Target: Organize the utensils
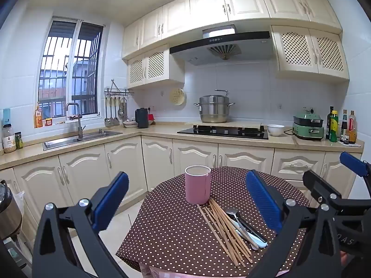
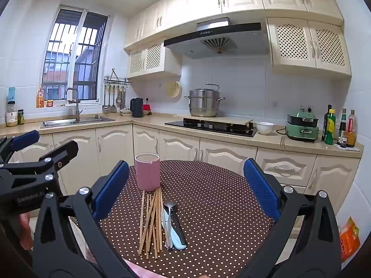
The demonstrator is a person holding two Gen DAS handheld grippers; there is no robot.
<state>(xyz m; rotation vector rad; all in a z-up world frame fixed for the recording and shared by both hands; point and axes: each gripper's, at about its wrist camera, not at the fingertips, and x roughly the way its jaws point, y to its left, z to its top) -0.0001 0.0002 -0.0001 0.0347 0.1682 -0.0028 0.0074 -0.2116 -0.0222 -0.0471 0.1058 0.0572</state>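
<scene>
Jaws wide, 1 pink cup [image 1: 197, 184], 2 spoons [image 2: 168, 222]

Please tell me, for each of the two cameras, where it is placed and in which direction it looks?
Left wrist view: sits on the left gripper, facing forward over the round dotted table; its open blue fingers frame the pink cylindrical cup; the right gripper shows at right.
Right wrist view: sits on the right gripper, same direction, further right; the left gripper and a hand show at left.
Shared: cup, wooden chopsticks, dark-handled spoons, kitchen counter.
</scene>
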